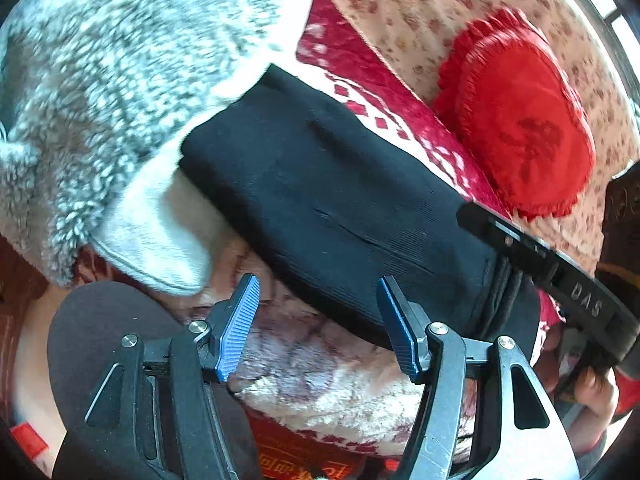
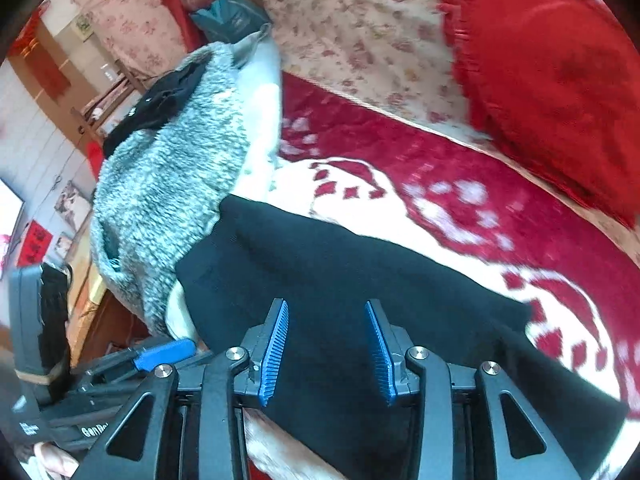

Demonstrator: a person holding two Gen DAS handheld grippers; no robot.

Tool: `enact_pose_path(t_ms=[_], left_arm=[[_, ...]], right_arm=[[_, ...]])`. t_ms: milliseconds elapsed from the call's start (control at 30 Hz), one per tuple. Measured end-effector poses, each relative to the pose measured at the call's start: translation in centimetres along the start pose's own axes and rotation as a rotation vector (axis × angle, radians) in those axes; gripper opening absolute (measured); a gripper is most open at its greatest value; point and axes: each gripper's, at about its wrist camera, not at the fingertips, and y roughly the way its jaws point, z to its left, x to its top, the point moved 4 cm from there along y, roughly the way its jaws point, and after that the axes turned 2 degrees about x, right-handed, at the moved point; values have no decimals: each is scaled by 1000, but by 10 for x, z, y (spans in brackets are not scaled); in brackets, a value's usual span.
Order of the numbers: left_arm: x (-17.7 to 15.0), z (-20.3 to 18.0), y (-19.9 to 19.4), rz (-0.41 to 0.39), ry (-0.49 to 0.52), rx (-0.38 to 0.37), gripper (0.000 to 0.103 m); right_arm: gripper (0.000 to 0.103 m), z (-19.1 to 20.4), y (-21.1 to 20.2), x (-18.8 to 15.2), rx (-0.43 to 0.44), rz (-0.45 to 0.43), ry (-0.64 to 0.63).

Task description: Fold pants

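A bed [image 2: 360, 40] with a pale floral cover carries a red-and-white patterned blanket [image 2: 460, 184], on which the other items lie. A grey fleecy garment [image 1: 120, 80] with a white lining spreads over the blanket at the left of both views, its edge overlapping one end of the pants. The black pants [image 1: 328, 216], already folded into a compact oblong bundle, rest on the blanket and run diagonally between the fleecy garment and the two grippers (the stacked layers show at the end nearest the right gripper in the left wrist view). A red frilled cushion [image 1: 520, 120] sits on the floral cover beyond the pants, apart from them. The right gripper [image 2: 326, 352] hovers low over the near part of the pants with its blue-padded jaws well apart and nothing between them. The left gripper [image 1: 316, 328] likewise has its jaws spread wide and grips nothing; it stands just beside the long edge of the bundle, over the blanket.
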Motion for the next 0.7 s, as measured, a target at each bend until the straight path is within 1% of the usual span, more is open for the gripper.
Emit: enact_pose_path(t_ms=[100, 300, 533, 600, 667, 700], left_arm=[[3, 11, 3, 10, -43, -12, 61], [10, 27, 12, 16, -98, -8, 61], [21, 30, 28, 26, -119, -20, 61], [23, 29, 32, 26, -116, -22, 63], [27, 24, 36, 27, -119, -33, 70], [27, 24, 37, 26, -120, -34, 71]], right_arm=[[41, 10, 16, 15, 17, 21, -26], [46, 31, 54, 44, 66, 58, -83], [47, 49, 97, 69, 21, 78, -213], [47, 55, 111, 74, 30, 102, -262], [48, 59, 122, 76, 49, 133, -287], [48, 60, 126, 76, 53, 143, -293]])
